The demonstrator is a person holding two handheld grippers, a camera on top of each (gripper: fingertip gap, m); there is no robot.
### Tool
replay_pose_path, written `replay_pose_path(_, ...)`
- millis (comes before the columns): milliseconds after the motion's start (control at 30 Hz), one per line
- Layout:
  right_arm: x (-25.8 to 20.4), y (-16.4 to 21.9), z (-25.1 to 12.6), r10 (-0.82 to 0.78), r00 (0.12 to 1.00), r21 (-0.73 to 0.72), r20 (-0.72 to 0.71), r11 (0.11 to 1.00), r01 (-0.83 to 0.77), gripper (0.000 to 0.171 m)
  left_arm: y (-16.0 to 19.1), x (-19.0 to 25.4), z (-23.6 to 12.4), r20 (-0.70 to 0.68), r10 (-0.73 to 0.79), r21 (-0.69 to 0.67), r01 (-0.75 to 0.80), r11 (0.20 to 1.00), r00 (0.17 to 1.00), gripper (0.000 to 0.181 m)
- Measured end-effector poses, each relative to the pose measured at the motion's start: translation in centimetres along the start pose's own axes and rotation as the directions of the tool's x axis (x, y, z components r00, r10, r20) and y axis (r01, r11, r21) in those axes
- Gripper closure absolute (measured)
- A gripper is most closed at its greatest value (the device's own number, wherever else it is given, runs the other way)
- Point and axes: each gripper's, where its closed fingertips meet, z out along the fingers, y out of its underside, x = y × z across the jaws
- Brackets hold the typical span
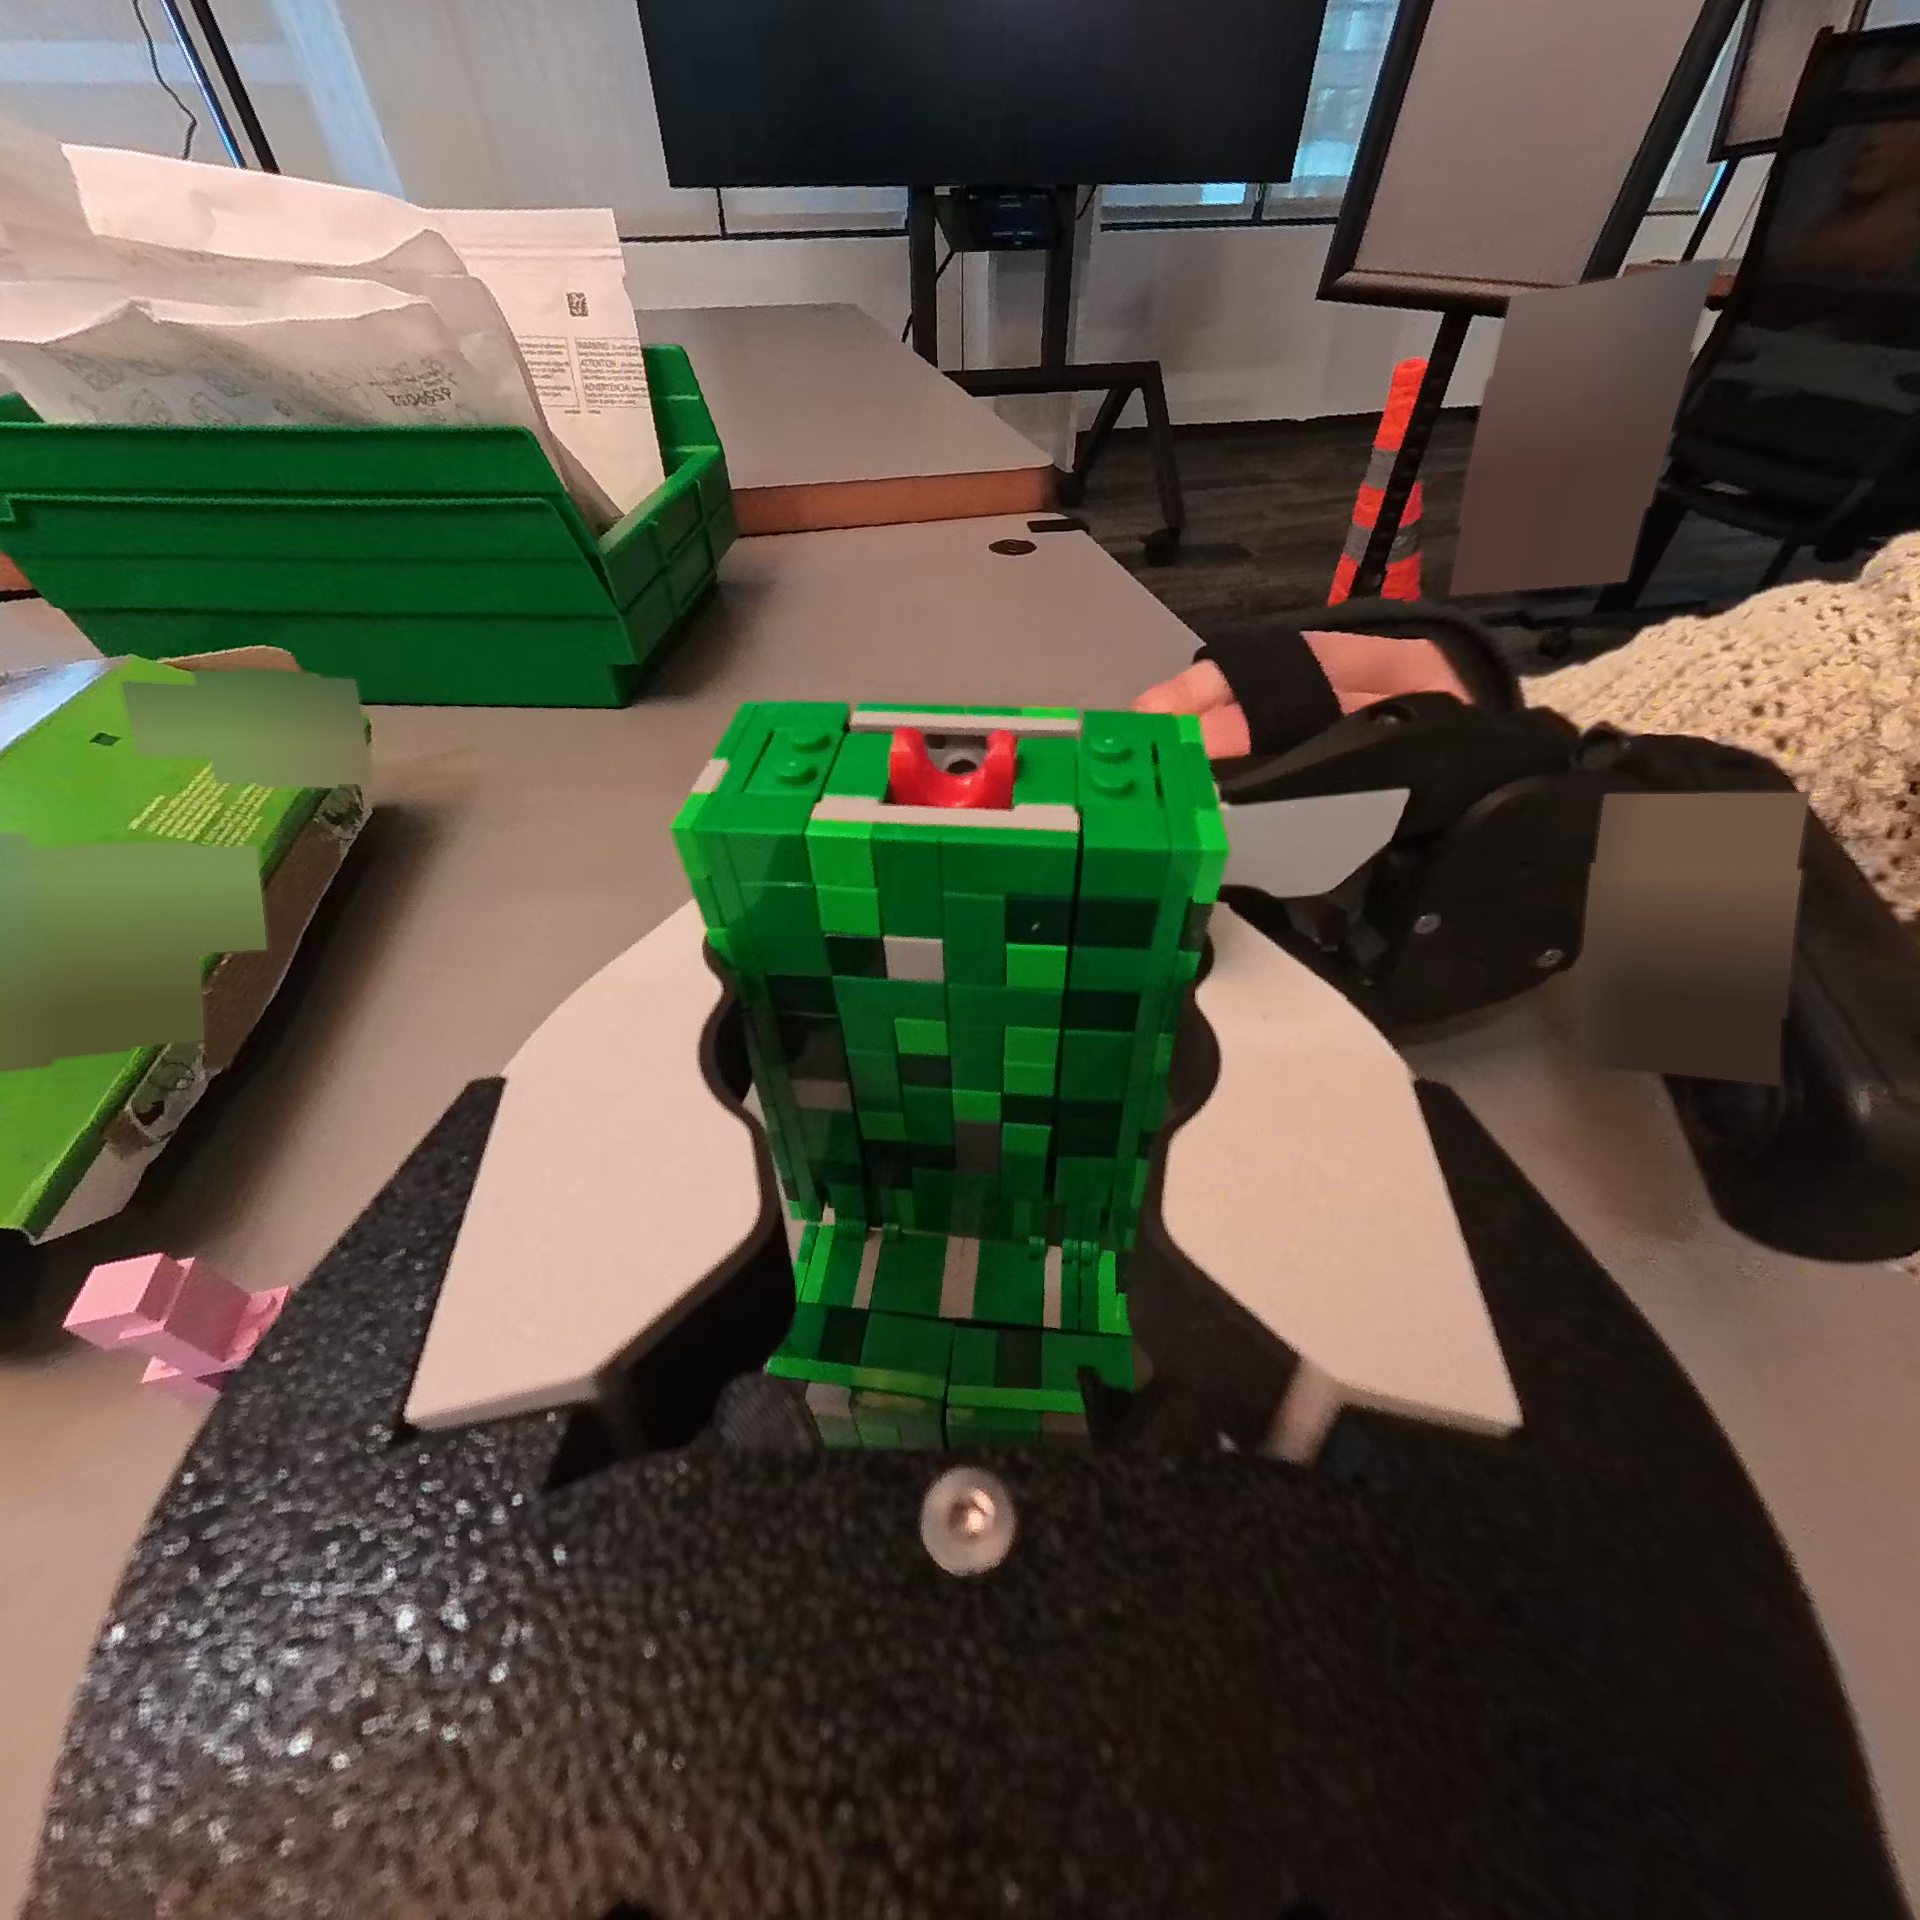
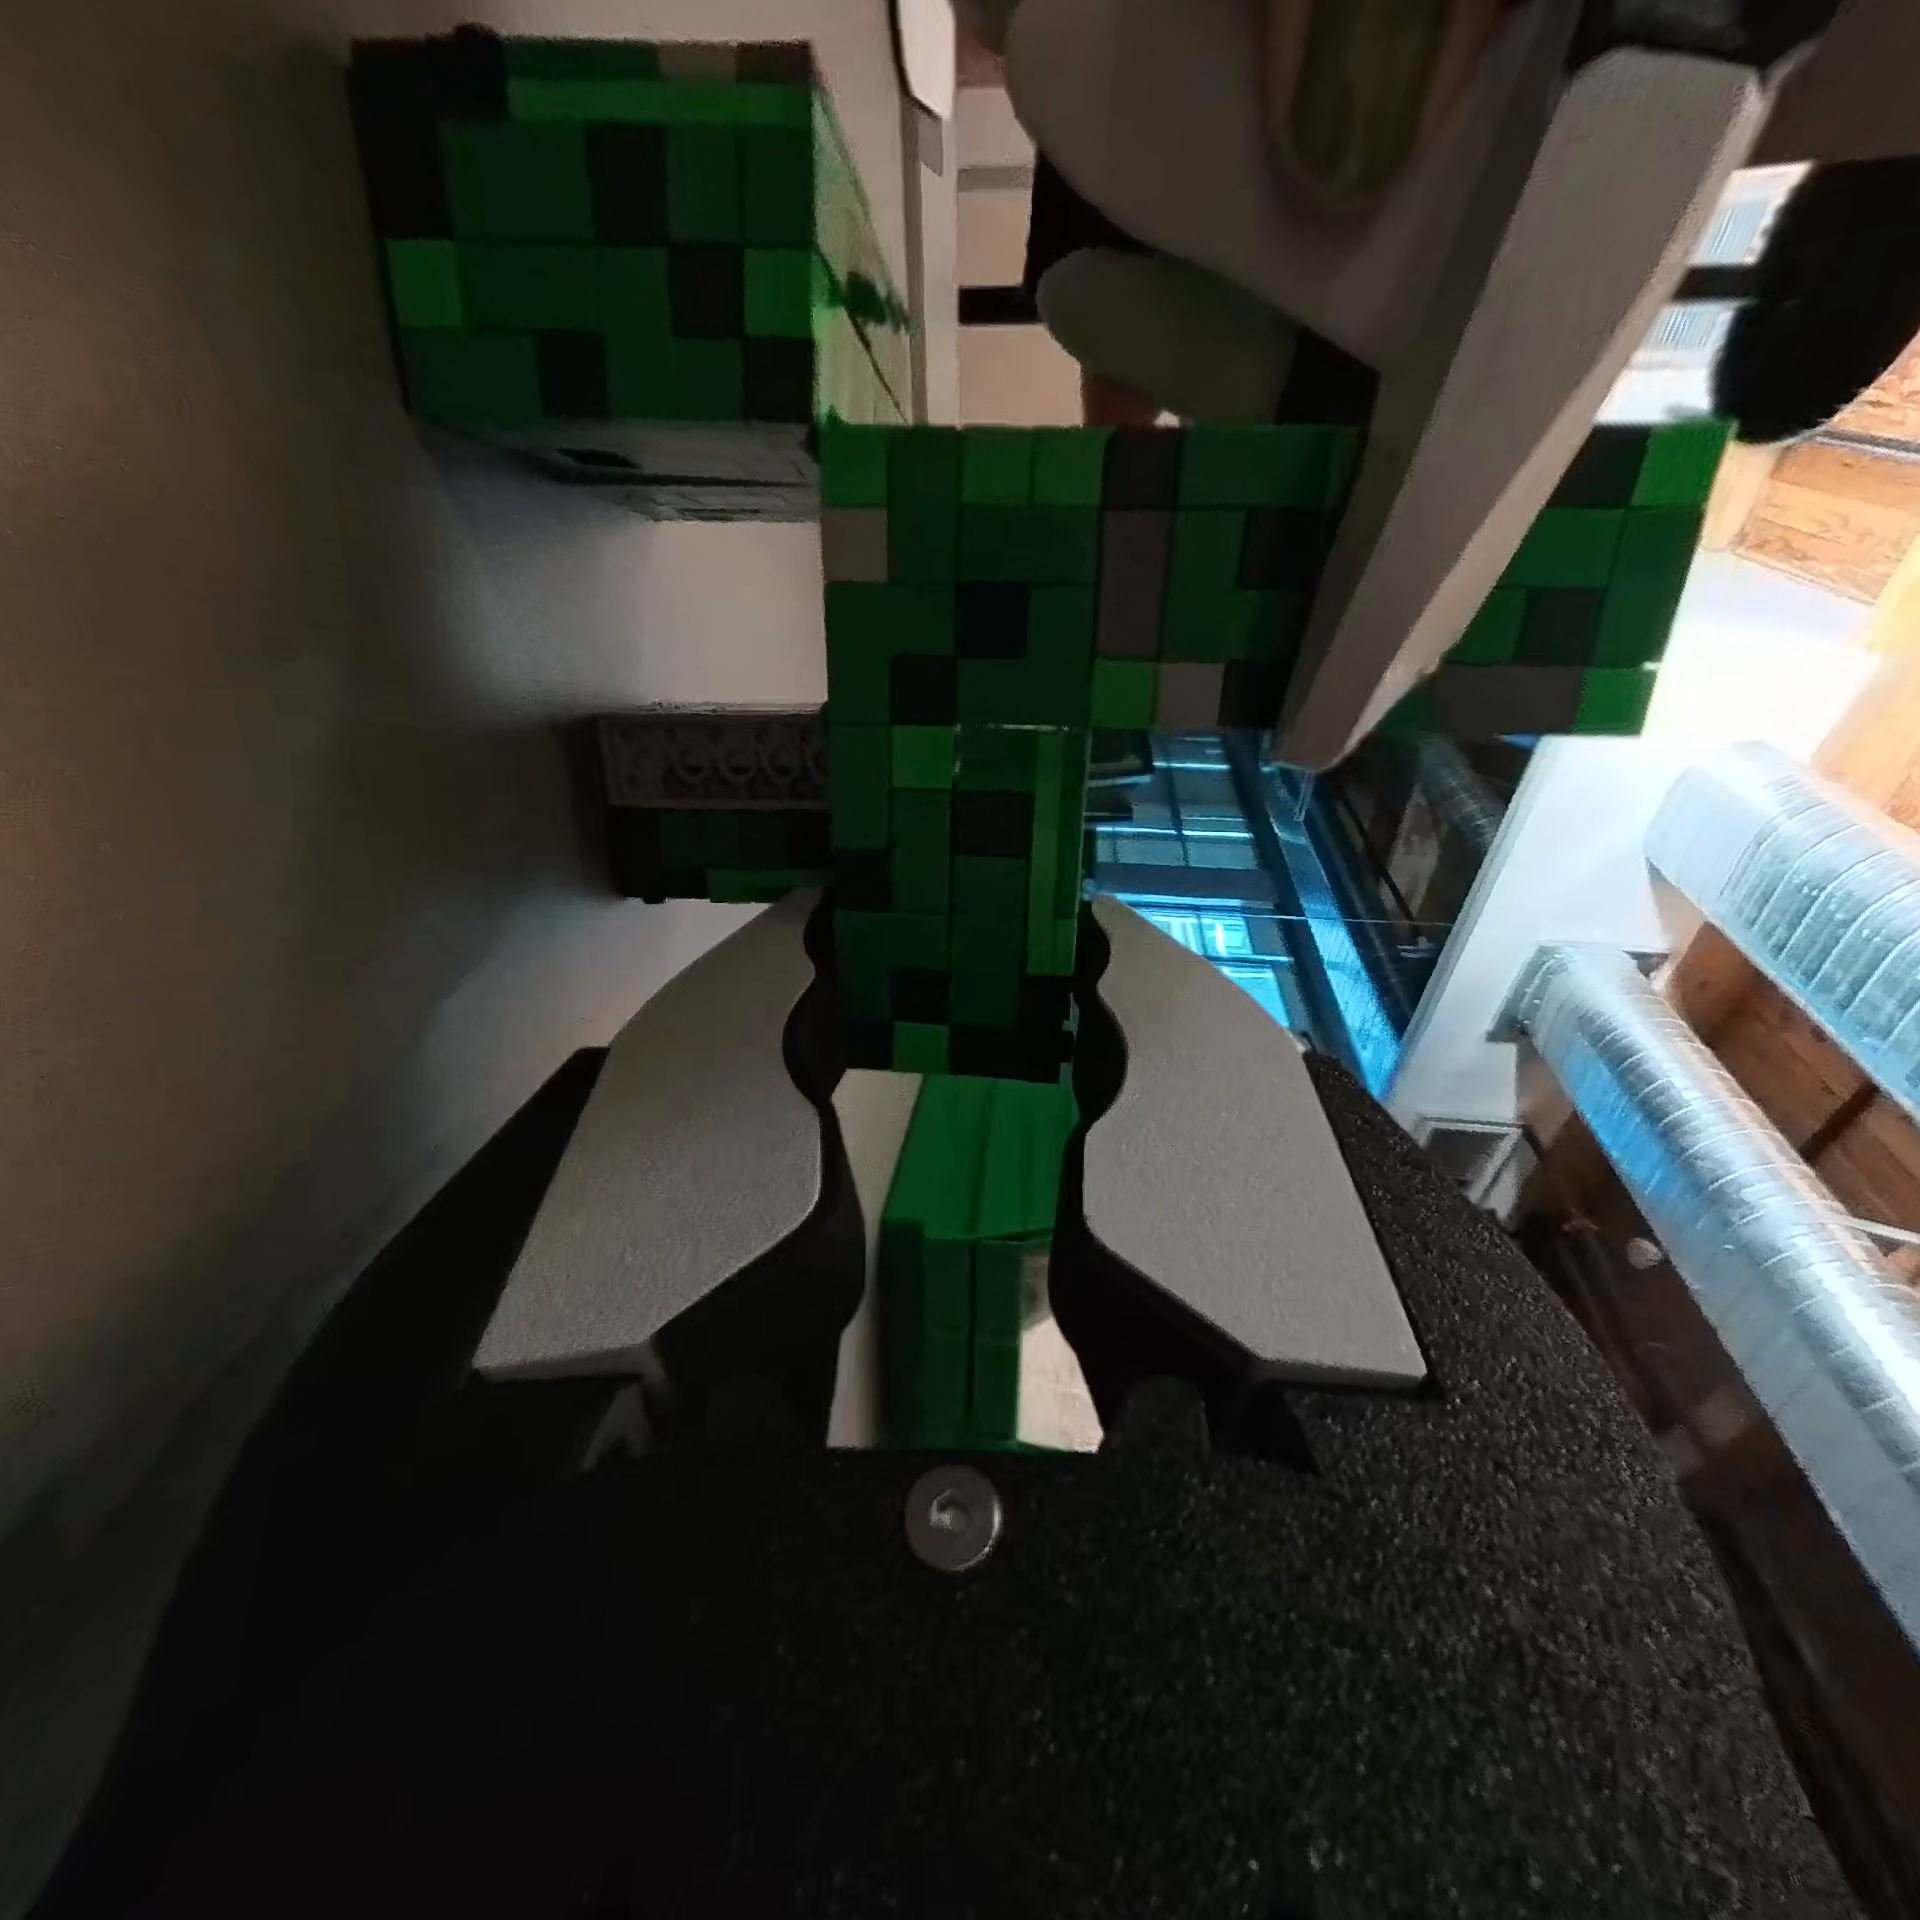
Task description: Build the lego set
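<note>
Above a grey table, both the left gripper and right gripper clench a tall green brick-built body, which looks rigid but likely to snap apart, so its flat sides seem safest to grip.

Grey table seen from the left wrist view. Resting on it: a green plastic bin at the far left holding white paper bags, a green cardboard box at the left edge, and a small pink brick figure nearer, just beside the box.
</note>
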Motion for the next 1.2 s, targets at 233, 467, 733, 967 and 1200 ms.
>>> replay_pose_path(233,-0.3,0.9,0.1,0.054,0.999,-0.02,0.005,0.998,-0.054,0.122,0.0,0.0,0.0,0.001,0.004,-0.004,-0.004,1.0,1.0,0.102)
replay_pose_path(467,-0.1,1.1,0.2,0.028,1.0,-0.026,-0.007,0.999,-0.029,0.129,-0.1,0.0,0.0,0.001,0.001,0.002,-0.001,1.0,1.0,0.102)
replay_pose_path(733,-1.9,2.0,-1.1,0.181,0.976,-0.009,0.122,0.983,-0.181,0.097,-0.1,0.0,0.0,0.003,0.001,0.006,-0.001,1.0,1.0,0.102)
replay_pose_path(967,-2.2,0.1,-2.7,0.196,0.966,0.075,0.172,0.975,-0.211,0.1,-0.2,-0.1,0.0,0.003,-0.001,0.009,0.001,1.0,1.0,0.102)
replay_pose_path(1200,-3.8,0.7,-2.8,0.289,0.908,0.018,0.302,0.951,-0.308,0.115,-0.2,-0.1,0.0,0.004,-0.003,0.01,0.003,1.0,1.0,0.102)
